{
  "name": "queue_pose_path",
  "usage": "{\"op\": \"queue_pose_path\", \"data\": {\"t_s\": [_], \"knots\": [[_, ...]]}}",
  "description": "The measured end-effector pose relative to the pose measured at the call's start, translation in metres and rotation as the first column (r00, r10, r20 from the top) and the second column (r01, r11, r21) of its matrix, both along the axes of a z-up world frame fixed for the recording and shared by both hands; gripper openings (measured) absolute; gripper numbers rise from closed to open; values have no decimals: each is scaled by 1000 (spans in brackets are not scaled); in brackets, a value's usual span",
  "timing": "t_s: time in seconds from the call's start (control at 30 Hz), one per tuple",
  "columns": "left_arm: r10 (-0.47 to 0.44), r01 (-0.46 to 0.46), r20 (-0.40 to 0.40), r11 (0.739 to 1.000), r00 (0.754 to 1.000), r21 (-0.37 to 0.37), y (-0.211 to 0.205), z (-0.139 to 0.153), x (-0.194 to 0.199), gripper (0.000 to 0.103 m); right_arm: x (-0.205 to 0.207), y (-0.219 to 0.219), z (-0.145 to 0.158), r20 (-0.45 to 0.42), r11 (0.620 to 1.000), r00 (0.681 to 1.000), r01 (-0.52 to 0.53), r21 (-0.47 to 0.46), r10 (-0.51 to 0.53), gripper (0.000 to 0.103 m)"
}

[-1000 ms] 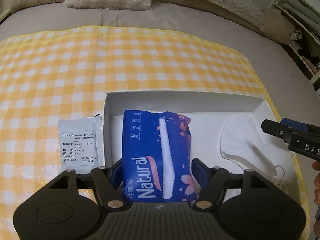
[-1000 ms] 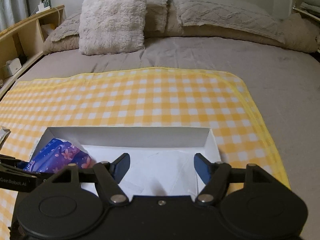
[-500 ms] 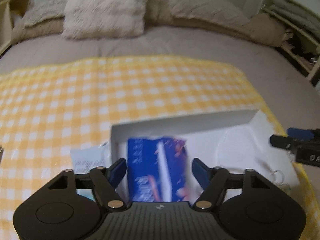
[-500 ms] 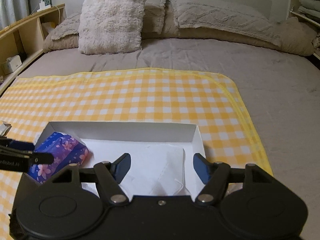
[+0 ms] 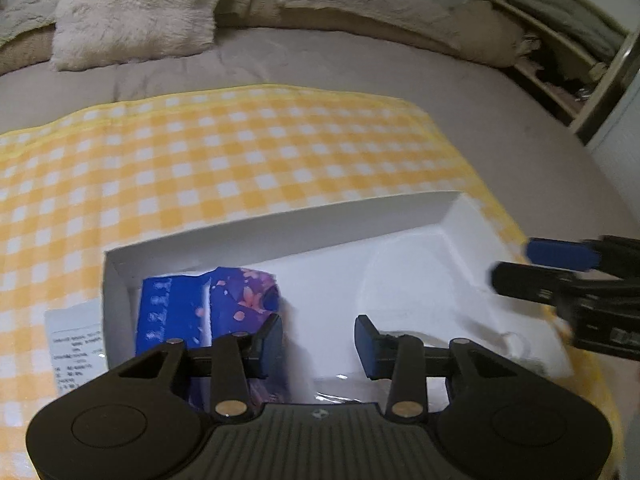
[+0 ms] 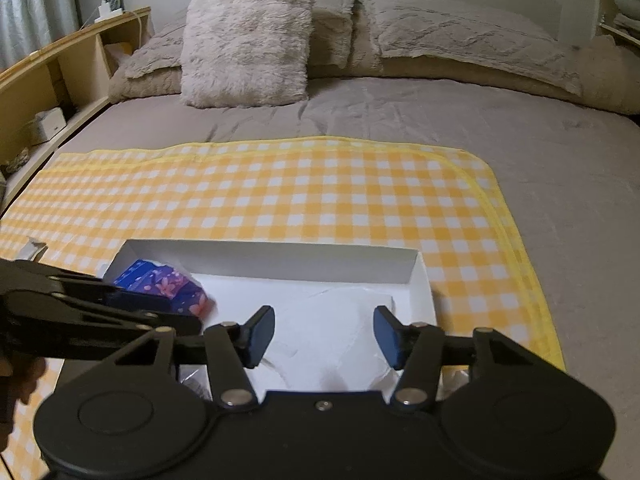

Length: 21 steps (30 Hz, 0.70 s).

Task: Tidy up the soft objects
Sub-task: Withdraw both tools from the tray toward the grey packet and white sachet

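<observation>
Both wrist views close, angled down toward headboard; share white box (image 5: 280, 220) (image 6: 264, 256), checked cloth (image 5: 240, 152) (image 6: 280, 192).

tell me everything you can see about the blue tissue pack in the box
The tissue pack is a soft, crinkled plastic packet, blue with purple and pink blossom print and a white strip along its top. It lies flat at the left end of the white box, beside the left wall. No gripper pads touch it.

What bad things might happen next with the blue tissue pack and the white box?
1. The left gripper, its jaws closing on nothing, sits right beside the blue tissue pack and might bump it.
2. The white packet lies outside the white box, so it could be forgotten.
3. The right gripper, also closing, hangs over the white mask and may crumple it.
</observation>
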<state>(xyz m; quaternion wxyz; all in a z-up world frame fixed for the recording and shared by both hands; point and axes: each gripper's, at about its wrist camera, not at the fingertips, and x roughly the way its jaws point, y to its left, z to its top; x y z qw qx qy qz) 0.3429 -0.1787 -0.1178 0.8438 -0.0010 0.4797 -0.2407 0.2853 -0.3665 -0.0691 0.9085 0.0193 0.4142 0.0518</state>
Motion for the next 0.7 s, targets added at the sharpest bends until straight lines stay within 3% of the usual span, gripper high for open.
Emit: {"op": "queue_pose_path", "data": {"t_s": [0.17, 0.33, 0.57, 0.7], "knots": [[42, -45, 49, 998, 998, 54, 2, -7, 6, 41, -2, 0, 0, 1, 1000, 1000, -22, -6, 22, 55], [74, -75, 44, 997, 996, 12, 13, 1, 9, 43, -5, -4, -1, -5, 1000, 1000, -17, -12, 17, 55], [77, -77, 57, 997, 995, -9, 16, 24, -6, 56, -17, -11, 4, -3, 1000, 1000, 25, -3, -25, 57], [80, -79, 83, 997, 993, -14, 19, 39, -20, 62, -30, -15, 14, 30, 999, 998, 48, 19, -49, 64]]}}
